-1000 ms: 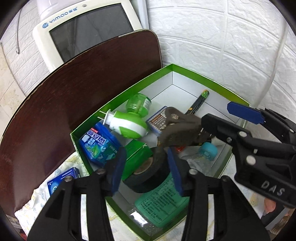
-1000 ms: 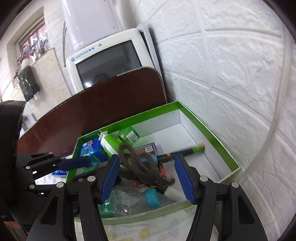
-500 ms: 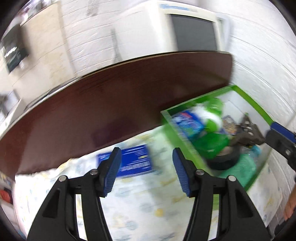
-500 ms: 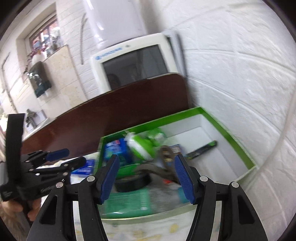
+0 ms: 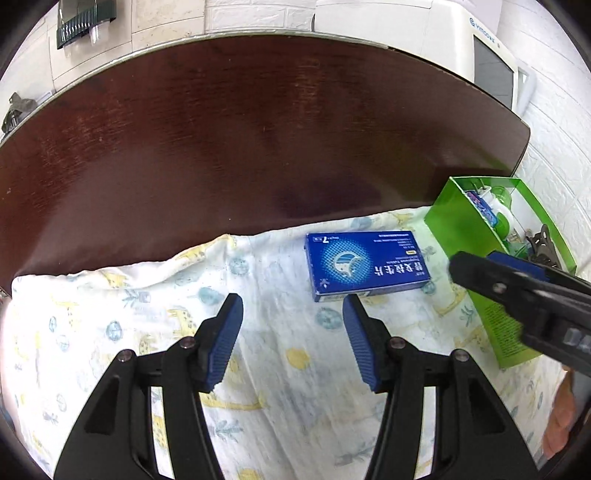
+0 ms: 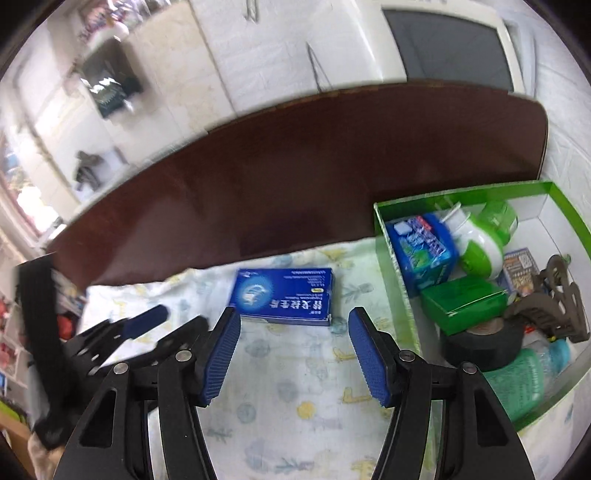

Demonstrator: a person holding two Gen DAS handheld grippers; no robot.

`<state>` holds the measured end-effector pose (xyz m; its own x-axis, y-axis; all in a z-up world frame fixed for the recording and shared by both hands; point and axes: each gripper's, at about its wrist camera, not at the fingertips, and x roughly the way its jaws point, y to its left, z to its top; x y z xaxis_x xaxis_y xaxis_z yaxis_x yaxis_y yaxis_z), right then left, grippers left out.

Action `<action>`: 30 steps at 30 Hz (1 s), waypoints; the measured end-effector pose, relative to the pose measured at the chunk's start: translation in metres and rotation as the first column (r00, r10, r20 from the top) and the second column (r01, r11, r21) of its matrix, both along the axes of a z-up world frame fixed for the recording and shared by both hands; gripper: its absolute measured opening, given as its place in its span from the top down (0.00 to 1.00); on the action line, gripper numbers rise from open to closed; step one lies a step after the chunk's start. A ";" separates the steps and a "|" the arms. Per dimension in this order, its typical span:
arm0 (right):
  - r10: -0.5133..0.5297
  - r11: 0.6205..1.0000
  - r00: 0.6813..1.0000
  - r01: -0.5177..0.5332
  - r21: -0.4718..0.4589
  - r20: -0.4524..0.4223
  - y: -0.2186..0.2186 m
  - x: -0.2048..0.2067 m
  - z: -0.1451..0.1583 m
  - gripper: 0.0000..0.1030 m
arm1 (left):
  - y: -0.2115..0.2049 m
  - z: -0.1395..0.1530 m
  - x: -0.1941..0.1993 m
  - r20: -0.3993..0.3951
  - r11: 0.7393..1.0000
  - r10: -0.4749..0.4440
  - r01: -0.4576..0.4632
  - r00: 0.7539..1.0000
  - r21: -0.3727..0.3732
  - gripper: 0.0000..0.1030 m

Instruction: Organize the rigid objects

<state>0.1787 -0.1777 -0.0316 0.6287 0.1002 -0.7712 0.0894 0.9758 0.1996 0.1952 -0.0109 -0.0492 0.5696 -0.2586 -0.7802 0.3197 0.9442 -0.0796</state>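
Both grippers have swung from the green box toward the blue medicine carton on the cloth; left gripper and right gripper gape empty, likely for pickup.

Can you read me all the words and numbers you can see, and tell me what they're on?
"7": on the blue box, seen upside down.
Big white Chinese characters on the blue box: upside down, not clear enough to read.
"D": white letter on the right gripper; the rest is cut off.
Blue logo on the white machine: too small.
Labels in the green box: too blurred.
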 end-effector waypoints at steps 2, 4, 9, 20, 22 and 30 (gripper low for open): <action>-0.045 0.999 0.998 0.045 -0.018 -0.036 0.002 0.011 -0.011 0.38 | 0.000 -0.004 0.009 -0.009 1.000 0.003 -0.003 1.000 -0.019 0.47; -0.101 0.995 0.993 0.099 -0.031 -0.063 0.000 0.018 -0.020 0.38 | -0.002 -0.007 0.018 -0.017 0.999 -0.005 0.004 1.000 -0.043 0.48; -0.131 0.989 0.991 0.127 -0.079 -0.041 0.006 0.028 -0.019 0.38 | -0.012 -0.015 0.032 -0.035 0.996 -0.073 0.071 0.997 -0.062 0.57; -0.200 0.980 0.967 0.200 -0.018 -0.160 -0.001 0.056 -0.051 0.47 | -0.031 -0.034 0.054 -0.091 0.988 -0.126 0.117 0.988 -0.100 0.60; -0.198 0.977 0.965 0.209 0.048 -0.171 -0.008 0.059 -0.054 0.47 | -0.032 -0.035 0.055 -0.096 0.985 -0.137 0.125 0.986 -0.117 0.60; -0.094 0.988 0.974 0.117 0.101 -0.208 0.005 0.060 -0.053 0.47 | -0.031 -0.026 0.037 -0.063 0.991 -0.122 0.117 0.991 -0.068 0.61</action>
